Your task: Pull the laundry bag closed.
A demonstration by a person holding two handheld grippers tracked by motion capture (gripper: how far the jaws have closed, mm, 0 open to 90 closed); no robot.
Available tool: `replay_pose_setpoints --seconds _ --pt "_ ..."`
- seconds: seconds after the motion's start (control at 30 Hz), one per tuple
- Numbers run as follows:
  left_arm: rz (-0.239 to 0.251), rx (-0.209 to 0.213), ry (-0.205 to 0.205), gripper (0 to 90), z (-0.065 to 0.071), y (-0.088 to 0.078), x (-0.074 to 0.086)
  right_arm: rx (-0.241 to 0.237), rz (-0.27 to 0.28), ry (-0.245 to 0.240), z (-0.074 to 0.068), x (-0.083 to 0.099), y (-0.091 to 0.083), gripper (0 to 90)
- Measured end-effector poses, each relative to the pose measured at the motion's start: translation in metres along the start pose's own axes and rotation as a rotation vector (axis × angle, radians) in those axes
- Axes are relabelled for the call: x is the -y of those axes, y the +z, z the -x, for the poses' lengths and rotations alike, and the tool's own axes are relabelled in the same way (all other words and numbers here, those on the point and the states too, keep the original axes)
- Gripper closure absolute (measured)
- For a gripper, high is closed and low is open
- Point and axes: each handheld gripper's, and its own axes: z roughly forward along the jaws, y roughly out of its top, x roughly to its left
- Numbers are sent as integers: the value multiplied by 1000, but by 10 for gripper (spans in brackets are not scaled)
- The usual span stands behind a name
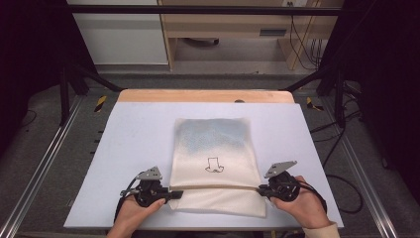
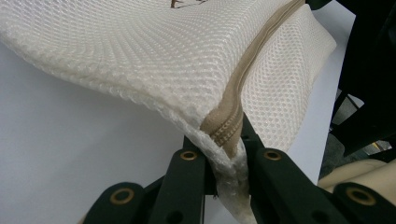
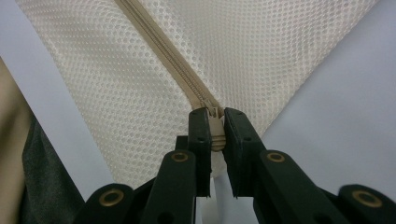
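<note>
A cream mesh bag (image 1: pixel 213 148) lies flat in the middle of the white table (image 1: pixel 133 134), with a small black drawing on it and something bluish showing through its far half. A tan zipper (image 1: pixel 218 188) crosses it near the front edge. My left gripper (image 1: pixel 176 194) is shut on the bag's left end, where the zipper (image 2: pixel 233 116) stops; the mesh (image 2: pixel 140 51) is lifted a little off the table there. My right gripper (image 1: pixel 261 190) is shut on the zipper pull (image 3: pixel 215 128) at the bag's right end, where the zipper (image 3: pixel 163 46) runs away from the jaws.
A wooden strip (image 1: pixel 205 95) borders the table's far edge. Metal rails (image 1: pixel 44 163) run along both sides and black frame posts (image 1: pixel 64 84) stand at the far corners. Cables (image 1: pixel 341 183) lie on the floor to the right. Bare table lies left and right of the bag.
</note>
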Motion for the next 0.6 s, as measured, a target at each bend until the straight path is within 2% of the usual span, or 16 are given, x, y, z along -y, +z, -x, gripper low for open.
replay_pose_setpoints --seconds 0.47,0.6 --pt "15 -11 -1 845 -1 -4 -2 2 -9 19 2 2 0 818" --pt "13 -9 -2 844 -1 -3 -2 0 -7 6 2 4 -1 818"
